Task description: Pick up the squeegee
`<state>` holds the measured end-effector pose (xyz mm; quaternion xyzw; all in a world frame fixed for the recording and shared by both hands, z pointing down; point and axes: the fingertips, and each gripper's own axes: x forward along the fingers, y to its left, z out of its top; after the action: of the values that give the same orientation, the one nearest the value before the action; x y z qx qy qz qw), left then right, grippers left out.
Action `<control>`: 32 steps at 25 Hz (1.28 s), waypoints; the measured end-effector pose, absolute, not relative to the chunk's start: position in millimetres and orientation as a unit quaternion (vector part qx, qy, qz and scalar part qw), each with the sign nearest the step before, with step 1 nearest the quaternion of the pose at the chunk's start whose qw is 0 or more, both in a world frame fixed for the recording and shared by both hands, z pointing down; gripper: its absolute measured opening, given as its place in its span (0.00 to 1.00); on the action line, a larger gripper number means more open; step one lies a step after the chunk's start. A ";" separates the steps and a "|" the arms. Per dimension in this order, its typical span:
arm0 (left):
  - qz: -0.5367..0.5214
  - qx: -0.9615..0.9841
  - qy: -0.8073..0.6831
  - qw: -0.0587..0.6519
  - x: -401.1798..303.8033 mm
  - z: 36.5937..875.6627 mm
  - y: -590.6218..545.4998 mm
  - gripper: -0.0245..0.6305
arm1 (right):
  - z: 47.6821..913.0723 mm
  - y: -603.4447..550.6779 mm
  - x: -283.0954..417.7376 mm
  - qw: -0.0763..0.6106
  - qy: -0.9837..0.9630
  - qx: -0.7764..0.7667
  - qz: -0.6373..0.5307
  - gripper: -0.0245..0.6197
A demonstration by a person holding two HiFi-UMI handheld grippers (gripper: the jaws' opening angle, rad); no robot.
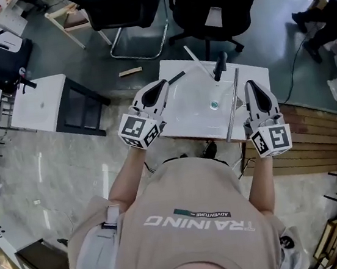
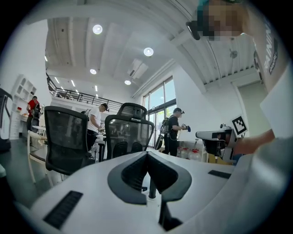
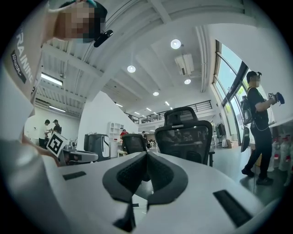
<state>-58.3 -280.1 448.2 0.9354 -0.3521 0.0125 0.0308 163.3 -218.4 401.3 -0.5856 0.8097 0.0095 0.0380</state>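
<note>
Left tongs (image 1: pixel 161 87) and right tongs (image 1: pixel 253 86) are both closed tight and empty, at opposite edges of the bench (image 1: pixel 185 121). The squeegee (image 1: pixel 233 107) lies between them, just beside the right tongs.

Left gripper (image 1: pixel 162 85) level, jaws together, right gripper (image 1: pixel 253 84) level, jaws together

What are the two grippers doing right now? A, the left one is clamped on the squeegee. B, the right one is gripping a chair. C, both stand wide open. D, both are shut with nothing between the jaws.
D: in its own view, the jaws of the left gripper meet with nothing between them, and the same goes for the right gripper.
</note>
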 end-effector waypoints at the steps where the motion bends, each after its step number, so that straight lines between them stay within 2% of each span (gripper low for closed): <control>1: 0.013 0.933 -0.358 0.029 -57.6 447.4 -282.4 0.06 | 401.0 -222.6 164.7 0.041 0.813 -0.581 0.009 0.09; 19: 0.019 0.904 -0.426 0.015 -12.1 443.9 -307.8 0.06 | 394.0 -263.2 202.9 0.029 0.864 -0.502 0.022 0.09; 32: 0.035 0.926 -0.377 0.019 -18.1 455.7 -332.2 0.06 | 392.0 -268.6 195.2 0.042 0.846 -0.531 0.016 0.09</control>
<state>-18.1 -332.2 455.7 0.9255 -0.3767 0.0349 0.0190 195.2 -268.6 392.0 -0.5306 0.8465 0.0160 0.0416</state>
